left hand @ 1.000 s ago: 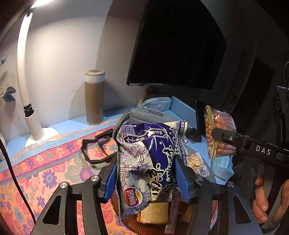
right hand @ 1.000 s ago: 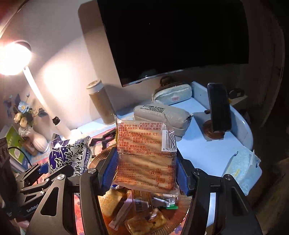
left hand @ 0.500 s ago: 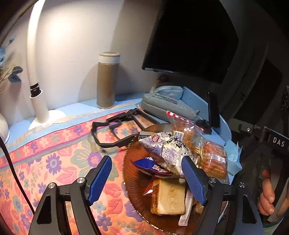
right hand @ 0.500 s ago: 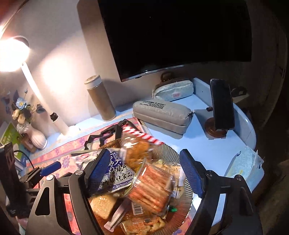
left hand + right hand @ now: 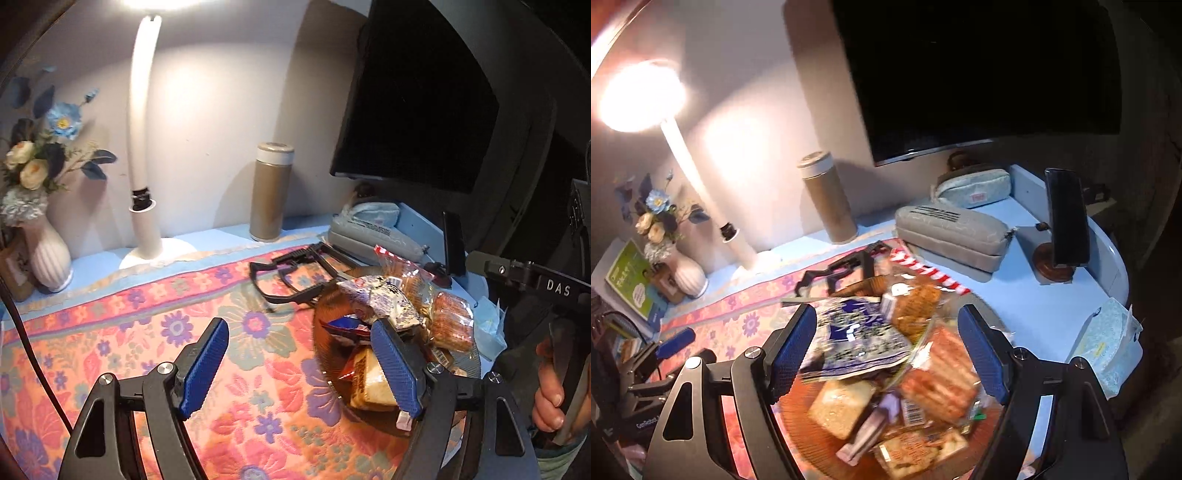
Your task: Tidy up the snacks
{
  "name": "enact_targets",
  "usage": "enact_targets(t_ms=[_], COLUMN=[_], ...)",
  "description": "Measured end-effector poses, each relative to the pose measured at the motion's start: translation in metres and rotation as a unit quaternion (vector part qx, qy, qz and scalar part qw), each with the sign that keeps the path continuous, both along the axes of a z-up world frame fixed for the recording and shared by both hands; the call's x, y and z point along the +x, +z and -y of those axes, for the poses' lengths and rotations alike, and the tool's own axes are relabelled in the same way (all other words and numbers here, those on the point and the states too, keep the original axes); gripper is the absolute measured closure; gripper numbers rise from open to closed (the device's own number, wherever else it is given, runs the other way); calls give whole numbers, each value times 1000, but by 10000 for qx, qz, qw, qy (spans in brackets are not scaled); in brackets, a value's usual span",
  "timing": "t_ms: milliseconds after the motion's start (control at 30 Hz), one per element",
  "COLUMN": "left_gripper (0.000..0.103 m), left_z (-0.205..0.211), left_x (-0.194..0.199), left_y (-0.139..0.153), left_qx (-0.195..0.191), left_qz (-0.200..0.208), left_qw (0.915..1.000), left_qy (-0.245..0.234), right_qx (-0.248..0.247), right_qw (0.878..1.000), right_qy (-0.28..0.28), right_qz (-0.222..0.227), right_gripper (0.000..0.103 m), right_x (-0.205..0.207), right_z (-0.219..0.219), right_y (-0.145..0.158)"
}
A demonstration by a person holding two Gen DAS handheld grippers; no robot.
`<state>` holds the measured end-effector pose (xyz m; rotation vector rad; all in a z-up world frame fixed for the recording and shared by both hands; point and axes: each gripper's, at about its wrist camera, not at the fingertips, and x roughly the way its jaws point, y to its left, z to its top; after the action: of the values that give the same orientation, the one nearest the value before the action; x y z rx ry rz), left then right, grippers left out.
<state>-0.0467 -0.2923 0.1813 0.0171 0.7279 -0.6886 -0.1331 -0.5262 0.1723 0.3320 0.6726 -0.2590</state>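
Note:
A brown plate (image 5: pixel 318 325) (image 5: pixel 796 417) on the floral cloth holds a heap of snack packs. On top lie a blue-and-white chip bag (image 5: pixel 384 302) (image 5: pixel 857 332), an orange cracker pack (image 5: pixel 452 325) (image 5: pixel 942 373) and a bag with a red-striped top (image 5: pixel 402 269) (image 5: pixel 916 299). A pale square pack (image 5: pixel 369 384) (image 5: pixel 842 406) lies lower down. My left gripper (image 5: pixel 299 332) stands open and empty over the cloth, its right finger at the plate's left rim. Above the heap my right gripper (image 5: pixel 888 317) is open, holding nothing.
A black plastic frame (image 5: pixel 291 273) lies behind the plate. A brown flask (image 5: pixel 271 192), a white lamp (image 5: pixel 142 184) and a vase of flowers (image 5: pixel 48 254) line the wall. Grey pencil cases (image 5: pixel 949 232), a phone on a stand (image 5: pixel 1065 218) and a tissue pack (image 5: pixel 1108 343) sit right.
Both grippers have opened and let go of their packs. The chip bag and the cracker pack now lie on the plate. My left gripper has shifted left, off the plate.

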Motion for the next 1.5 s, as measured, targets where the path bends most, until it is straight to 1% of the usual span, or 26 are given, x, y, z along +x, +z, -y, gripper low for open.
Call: enact_targets(t_ms=[100,200,300,433,533,633,667,733,800,900,967,1100,1167,1233,1300,1367,1500], left_gripper=[26,26,26,26,26,24,24,24,24,24,24,23,20,20,20,20,18], left_z=[-26,-53,-83,-128,-162,-190,-201,-221,-243,-270,-279,-284,-279,-273,-262,-252,-236], left_x=[-2,-3,-1,5,9,13,16,20,25,26,28,27,27,27,26,26,27], left_y=[5,6,4,-2,-7,-11,-14,-19,-24,-35,-45,-68,-87,-102,-120,-134,-147], left_qx=[-65,-52,-39,-46,18,208,295,318,269,364,451,589,716,826,920,961,1063], left_qz=[79,165,184,162,193,252,235,150,68,131,134,117,88,87,20,-42,-7], left_qw=[9998,9990,9974,9938,9891,9842,9819,9783,9738,9637,9599,9533,9498,9489,9504,9544,9570], left_qy=[189,423,689,1099,1457,1738,1855,2042,2259,2642,2762,2960,3044,3045,2972,2827,2700], right_qx=[-60,-76,-102,-158,-244,-410,-471,-604,-674,-776,-894,-904,-1107,-1285,-1352,-1414,-1431], right_qw=[9999,9994,9985,9953,9922,9897,9890,9881,9866,9840,9819,9785,9769,9746,9735,9737,9750], right_qy=[150,325,534,930,1179,1336,1368,1393,1462,1584,1630,1803,1791,1795,1806,1737,1609], right_qz=[-21,-30,-67,-207,-315,-311,-294,-263,-260,-264,-359,-431,-375,-369,-374,-420,-546], right_gripper=[24,24,24,24,24,24,24,24,24,24,24,24,24,24,24,24,24], right_x=[4,8,15,30,40,48,49,54,61,72,80,91,91,88,85,84,85], right_z=[-21,-44,-70,-116,-149,-180,-189,-207,-225,-249,-264,-285,-293,-300,-302,-300,-292], right_y=[1,0,-2,-9,-17,-21,-23,-28,-37,-56,-73,-106,-118,-127,-136,-143,-155])
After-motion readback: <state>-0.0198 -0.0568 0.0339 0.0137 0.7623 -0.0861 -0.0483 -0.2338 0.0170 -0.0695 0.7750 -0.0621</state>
